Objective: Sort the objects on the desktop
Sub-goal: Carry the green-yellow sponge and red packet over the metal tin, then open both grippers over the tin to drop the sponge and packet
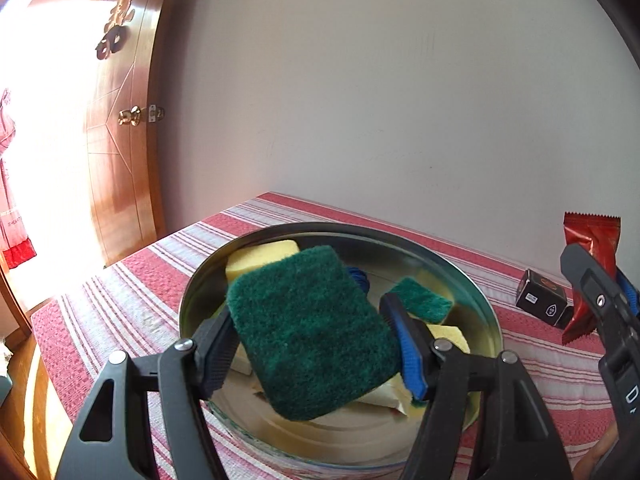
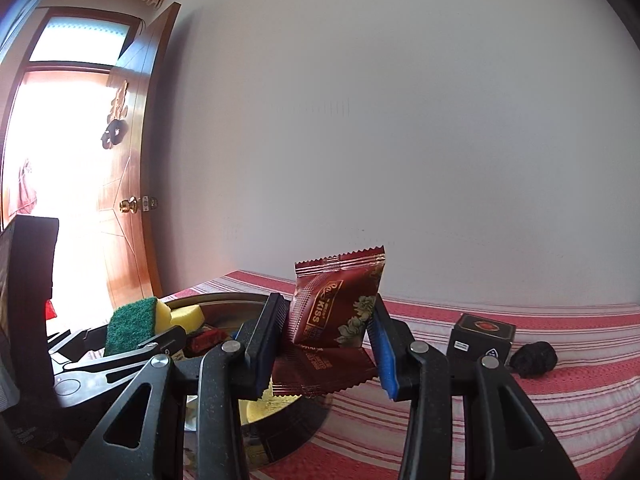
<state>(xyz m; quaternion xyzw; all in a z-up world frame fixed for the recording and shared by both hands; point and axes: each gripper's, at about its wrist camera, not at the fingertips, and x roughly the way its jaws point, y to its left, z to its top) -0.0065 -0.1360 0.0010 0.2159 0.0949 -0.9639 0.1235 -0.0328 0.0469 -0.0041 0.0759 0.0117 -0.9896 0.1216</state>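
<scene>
The round metal tray sits on the red-striped tablecloth and is the thing to steer by; the left gripper hangs over the middle of it, its two fingers clamped on the long edges of a green scouring pad, green face up and clear of the tray floor; beneath and behind it in the tray lie a yellow sponge and a smaller green-topped one. To the right of the tray, the right gripper holds a dark red snack packet upright, fingers pressed in on its two side edges, above the tray's near right rim; a second flap of the same red foil hangs below, though whether it is a separate packet I cannot tell. Further right of the tray, on the cloth, rest a small black box and a dark crumpled lump.

The pad looks light, springy and rough, so it should grip well across its width and tolerate a drop; the packet looks light, slick and crinkly, its contents likely crushable; I would pinch it by the crimped seams rather than squeeze the belly.
</scene>
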